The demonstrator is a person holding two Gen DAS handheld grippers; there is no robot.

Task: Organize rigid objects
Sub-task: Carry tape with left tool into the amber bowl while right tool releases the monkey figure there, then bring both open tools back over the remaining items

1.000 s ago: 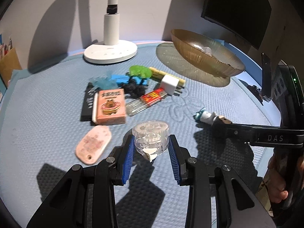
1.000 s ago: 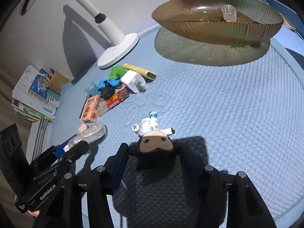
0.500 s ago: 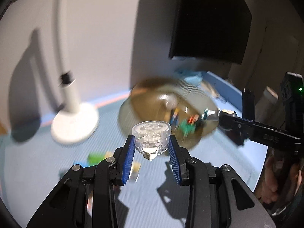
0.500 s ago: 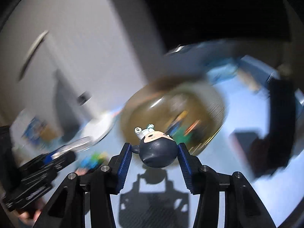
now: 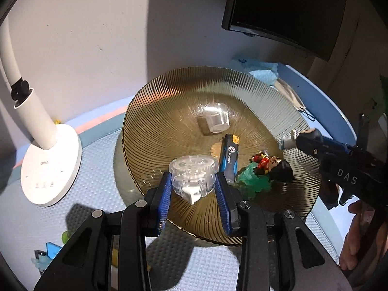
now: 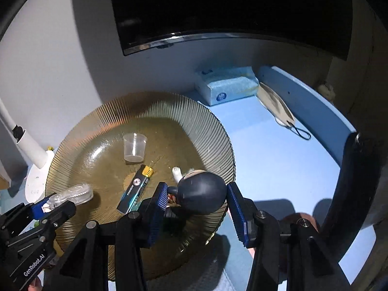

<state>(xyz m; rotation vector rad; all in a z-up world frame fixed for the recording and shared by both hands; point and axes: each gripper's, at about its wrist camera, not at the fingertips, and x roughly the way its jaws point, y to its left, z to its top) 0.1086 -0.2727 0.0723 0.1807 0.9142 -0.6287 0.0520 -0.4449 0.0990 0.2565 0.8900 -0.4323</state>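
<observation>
My left gripper [image 5: 194,191] is shut on a clear round plastic case [image 5: 193,175] and holds it over the near rim of the ribbed amber glass bowl [image 5: 169,101]. My right gripper [image 6: 197,201] is shut on a small doll figure with a dark head [image 6: 201,191], held above the bowl's right side [image 6: 218,131]. The right gripper also shows in the left wrist view [image 5: 294,138]. In the bowl lie a clear small cup [image 5: 215,117], a blue-black lighter [image 5: 229,161], a second doll [image 5: 274,167] and a green piece [image 5: 252,181].
A white desk lamp [image 5: 48,162] stands left of the bowl. A blue tissue pack [image 6: 225,84] and a face mask [image 6: 278,106] lie behind and right of it. Small toys [image 5: 51,249] lie at the near left. A dark monitor [image 6: 230,7] hangs behind.
Both grippers lifted their objects off the mat and carried them up and back to above the bowl. The pile of small objects has dropped out of view.
</observation>
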